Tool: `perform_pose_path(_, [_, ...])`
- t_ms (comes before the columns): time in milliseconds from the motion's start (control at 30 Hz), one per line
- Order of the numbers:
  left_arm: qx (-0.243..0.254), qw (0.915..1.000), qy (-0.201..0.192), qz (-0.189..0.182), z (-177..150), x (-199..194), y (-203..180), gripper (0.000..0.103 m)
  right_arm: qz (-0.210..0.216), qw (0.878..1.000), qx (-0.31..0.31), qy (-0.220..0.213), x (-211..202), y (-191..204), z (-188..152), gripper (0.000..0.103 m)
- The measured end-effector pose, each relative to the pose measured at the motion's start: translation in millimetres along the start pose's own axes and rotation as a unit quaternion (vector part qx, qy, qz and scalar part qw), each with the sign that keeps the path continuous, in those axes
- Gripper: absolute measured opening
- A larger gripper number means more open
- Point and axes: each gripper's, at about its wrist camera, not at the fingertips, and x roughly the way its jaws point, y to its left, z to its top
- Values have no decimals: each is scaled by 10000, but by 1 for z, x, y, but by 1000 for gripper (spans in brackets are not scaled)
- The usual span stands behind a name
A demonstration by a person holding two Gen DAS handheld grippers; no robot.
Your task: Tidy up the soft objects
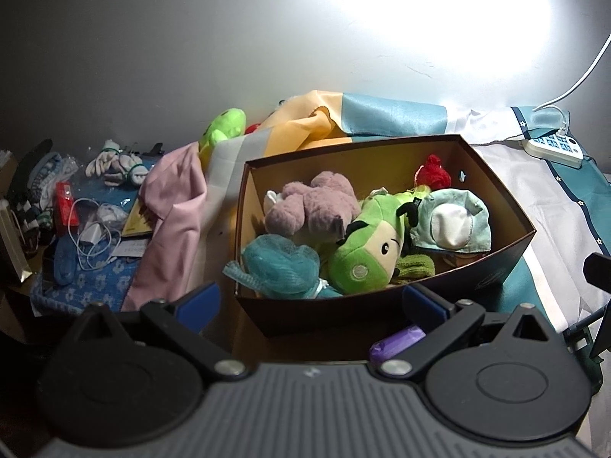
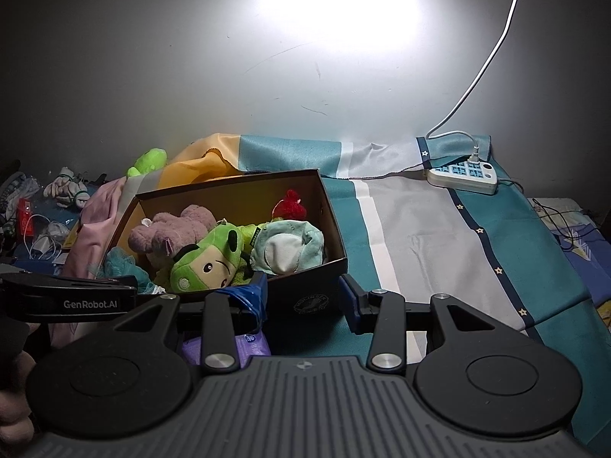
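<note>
A dark cardboard box stands on the striped cloth. It holds a green plush, a purple plush, a teal mesh sponge, a pale blue cloth and a red knit piece. My left gripper is wide open, with its pads on either side of the box's near left corner and nothing pressed. My right gripper is closed partway on the near right corner of the box, with a pad against each side. Another green plush lies behind the box on a pink cloth.
Gloves, cables and small clutter cover the left end. A power strip with a white cord sits at the back right. A purple pack lies under my right gripper. A hand shows at the left edge. The wall stands close behind.
</note>
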Motion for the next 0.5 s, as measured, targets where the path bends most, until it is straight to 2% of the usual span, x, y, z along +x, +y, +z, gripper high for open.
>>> perform_pose_path(300, [8, 9999, 27, -111, 2, 11, 0, 102, -140, 9999, 1, 60, 6, 5, 0, 25])
perform_pose_path(500, [-35, 9999, 97, -136, 2, 17, 0, 102, -69, 9999, -31, 101, 12, 6, 2, 25])
